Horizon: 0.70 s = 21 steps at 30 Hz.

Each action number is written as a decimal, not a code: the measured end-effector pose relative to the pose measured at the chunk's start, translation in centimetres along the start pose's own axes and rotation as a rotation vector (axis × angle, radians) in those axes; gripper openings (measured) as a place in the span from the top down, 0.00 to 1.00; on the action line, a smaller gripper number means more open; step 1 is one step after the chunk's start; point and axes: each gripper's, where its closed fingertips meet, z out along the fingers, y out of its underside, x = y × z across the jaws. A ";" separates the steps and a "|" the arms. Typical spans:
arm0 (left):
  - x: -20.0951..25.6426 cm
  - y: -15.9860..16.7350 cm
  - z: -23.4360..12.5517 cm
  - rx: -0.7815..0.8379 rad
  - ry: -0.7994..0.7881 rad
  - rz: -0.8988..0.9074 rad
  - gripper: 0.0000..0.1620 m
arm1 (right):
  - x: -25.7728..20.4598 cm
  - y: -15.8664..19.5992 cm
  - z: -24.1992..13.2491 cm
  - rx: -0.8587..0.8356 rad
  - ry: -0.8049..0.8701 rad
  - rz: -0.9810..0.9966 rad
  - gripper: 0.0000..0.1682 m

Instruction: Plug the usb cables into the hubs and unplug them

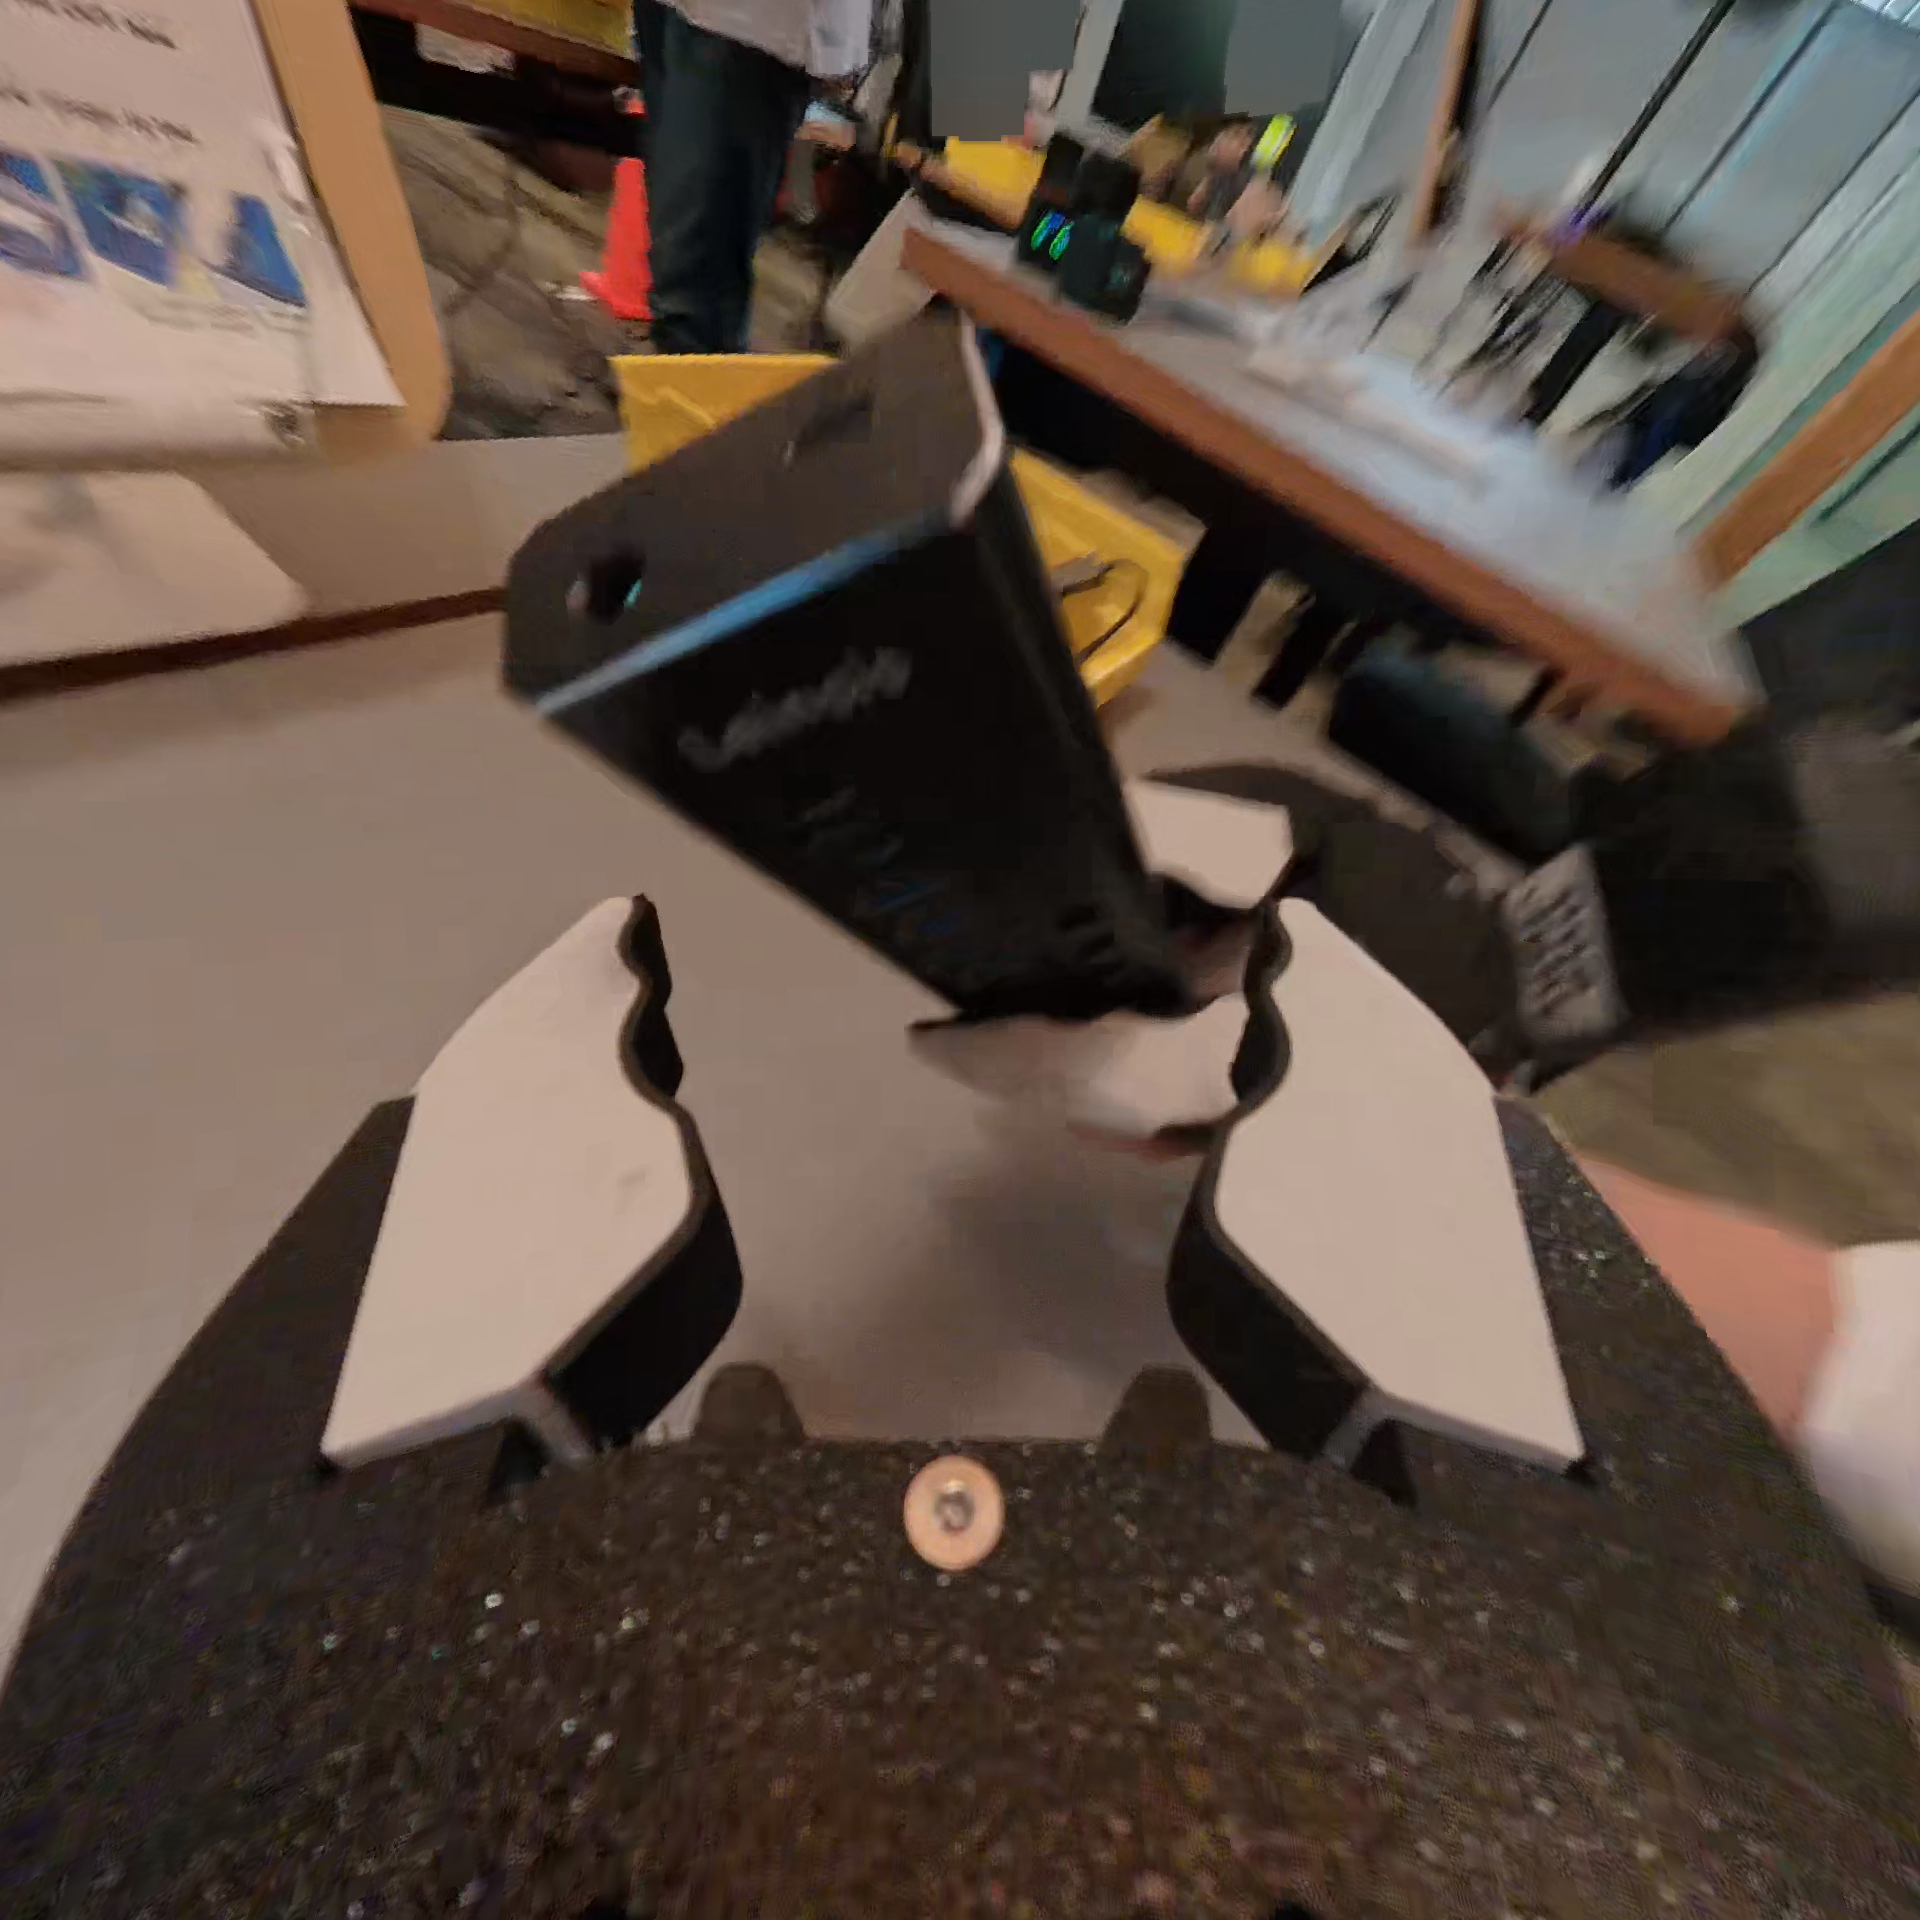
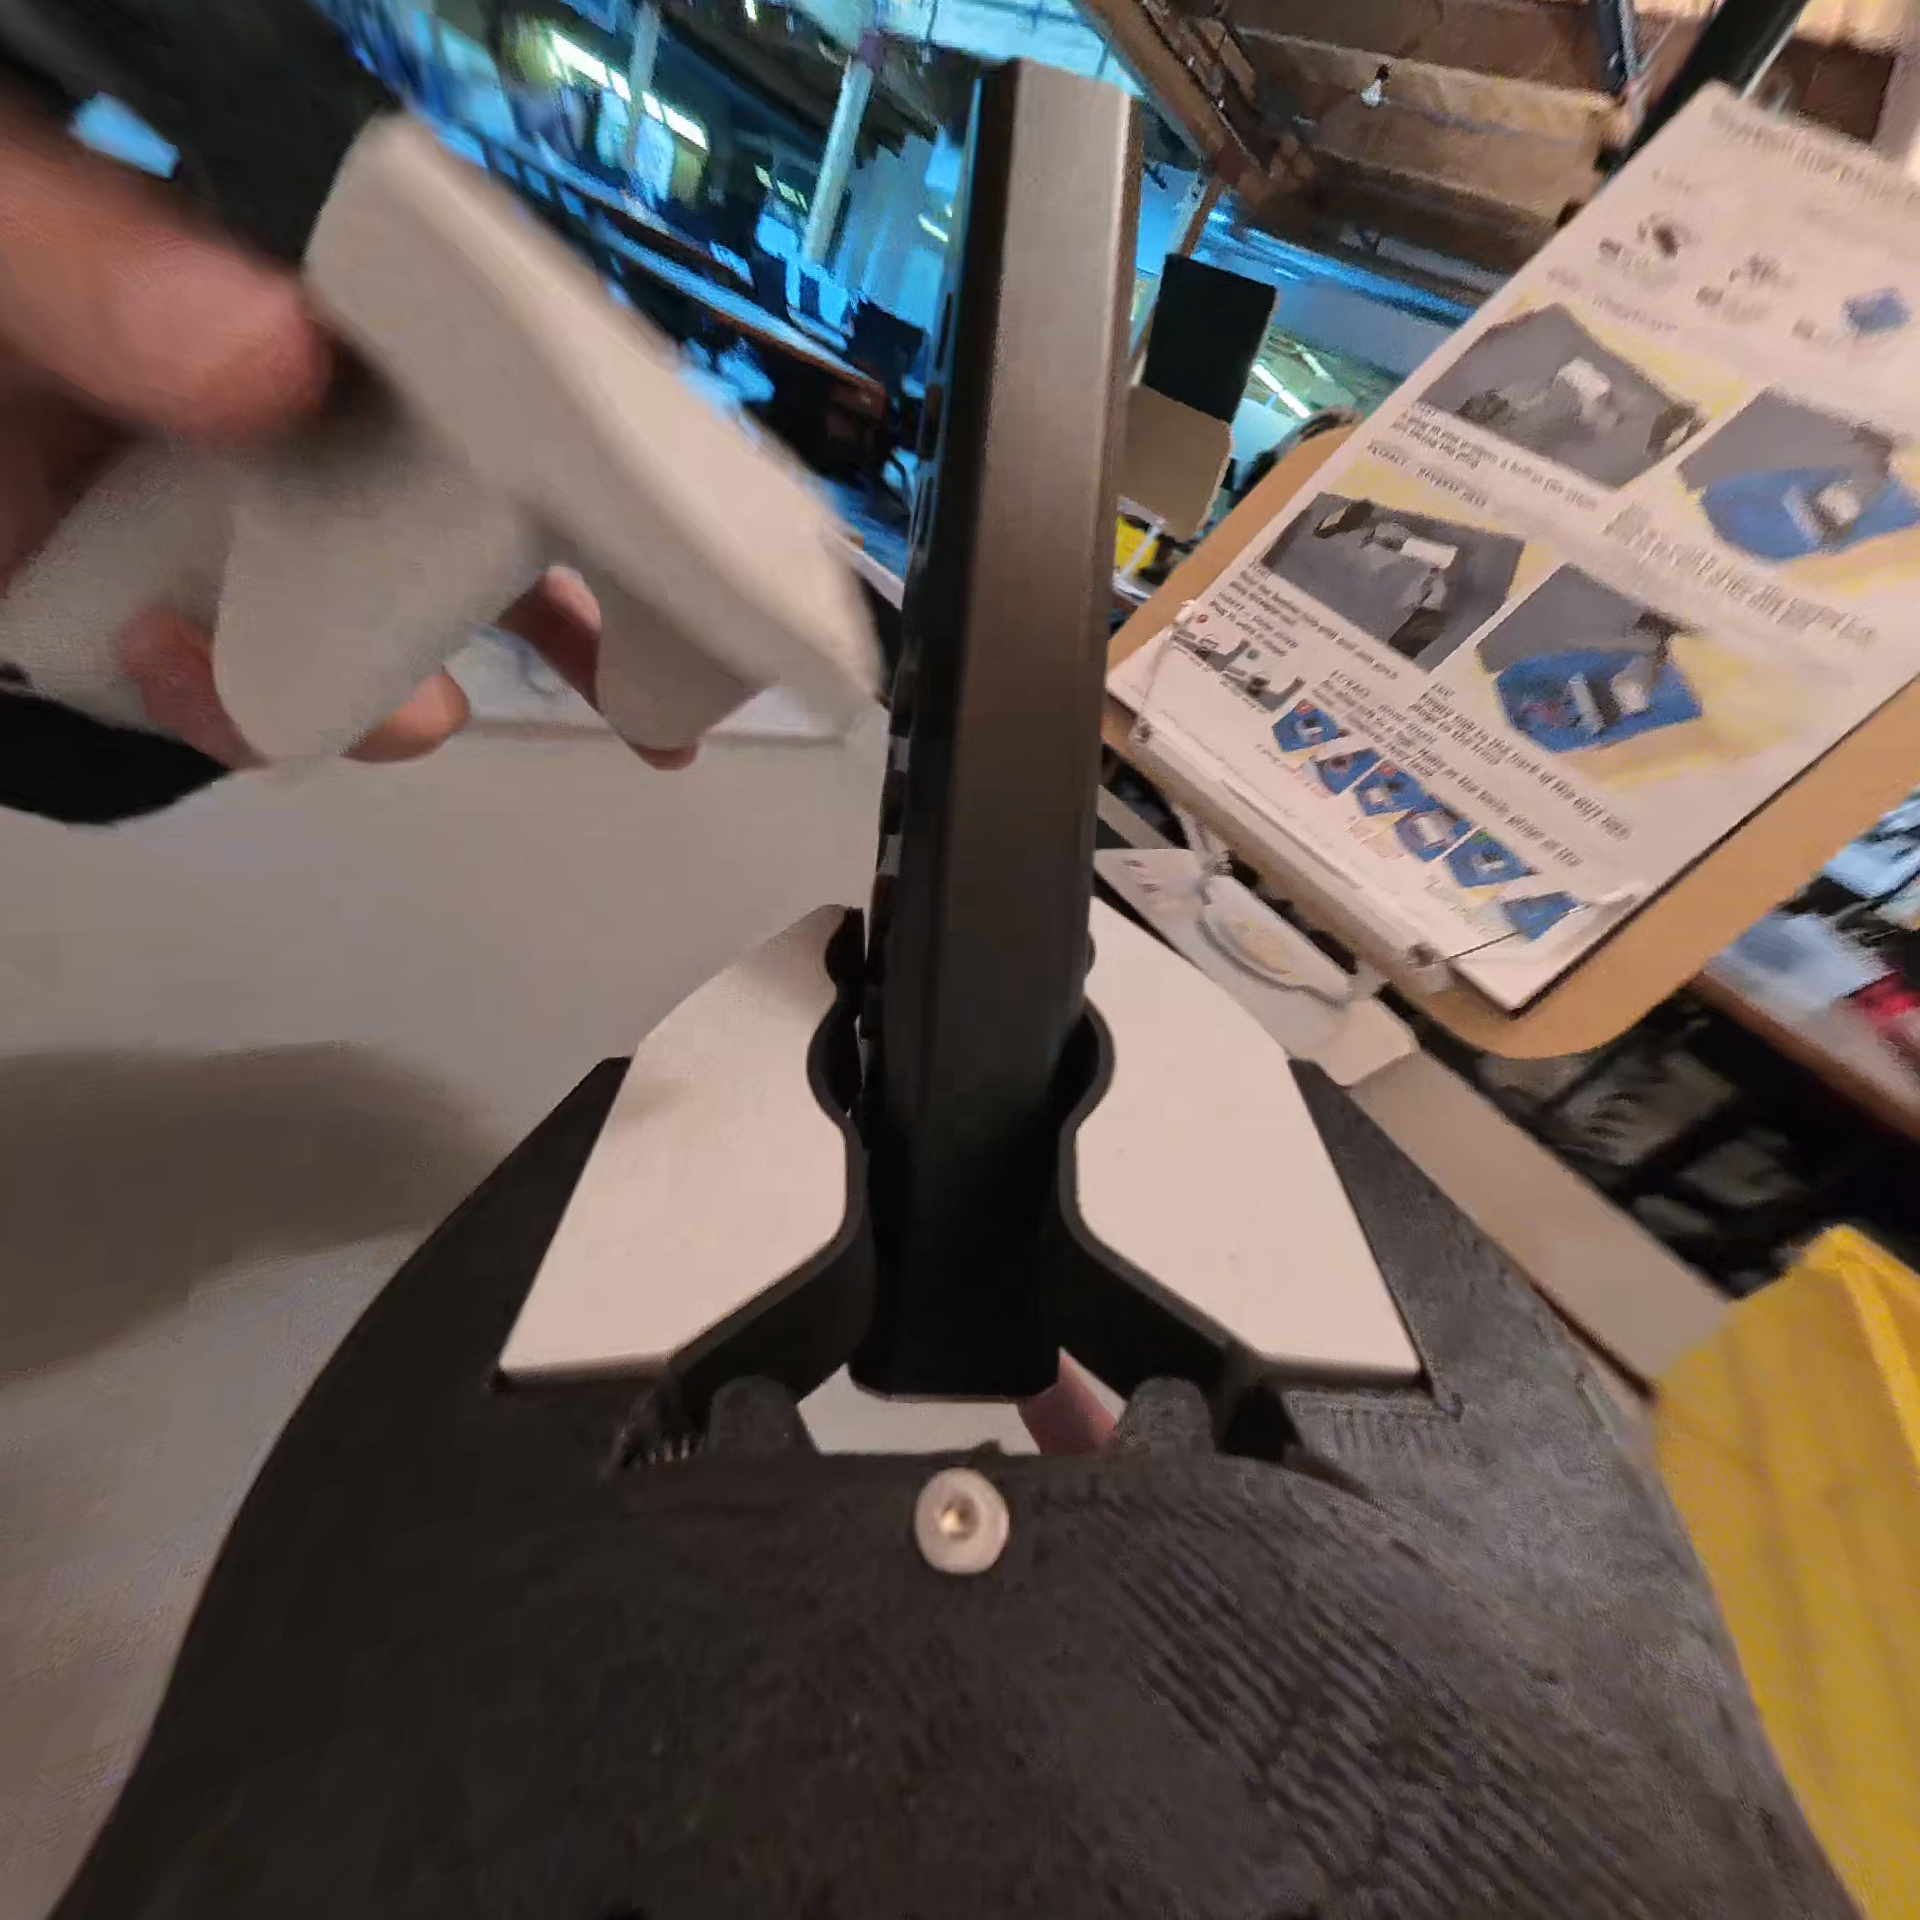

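The right gripper (image 2: pixel 961 1060) is clamping its two white-faced fingers (image 2: pixel 707 1174) tight on the long black metal USB hub (image 2: pixel 1023 644), which is standing upright between them and pointing toward twelve o'clock, lifted off the pale grey tabletop (image 2: pixel 312 935). The left gripper (image 1: pixel 951 997) is holding its two fingers (image 1: pixel 520 1195) spread wide with nothing between them; the same single hub is hanging tilted just ahead of its tips, toward one o'clock. In the right wrist view, a person's hand (image 2: pixel 125 343) is gripping the left tool's white handle at ten o'clock. One hub is showing; no cable is distinguishable in the blur.
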 end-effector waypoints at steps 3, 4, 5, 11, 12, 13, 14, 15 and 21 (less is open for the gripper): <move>0.3 -0.6 0.6 0.084 0.049 -0.189 0.42 | -0.6 0.8 0.4 -0.061 0.051 -0.170 0.79; -0.6 -0.5 0.7 0.093 0.005 -0.196 0.53 | -0.5 0.9 0.4 -0.064 0.069 -0.196 0.79; -1.1 -0.5 0.7 0.115 -0.021 -0.191 0.56 | -0.6 0.9 0.5 -0.061 0.067 -0.193 0.79; -0.9 -1.3 0.8 0.188 0.073 -0.185 0.61 | -1.8 0.6 0.4 -0.017 -0.074 -0.038 0.76; -0.8 -1.4 0.7 0.183 0.085 -0.152 0.61 | -1.9 0.5 0.3 -0.012 -0.115 0.014 0.69; -0.7 -1.6 0.5 0.178 0.100 -0.118 0.61 | -1.9 0.5 0.2 -0.016 -0.146 0.073 0.61; -0.4 -1.8 0.3 0.173 0.120 -0.079 0.61 | -1.9 0.5 0.1 -0.015 -0.185 0.138 0.53; -0.1 -2.1 0.2 0.168 0.145 -0.033 0.62 | -2.0 0.3 -0.1 -0.006 -0.230 0.215 0.49; 3.2 -2.5 -0.9 0.078 0.360 0.277 0.62 | -3.9 -0.9 -1.3 0.064 -0.521 0.572 0.42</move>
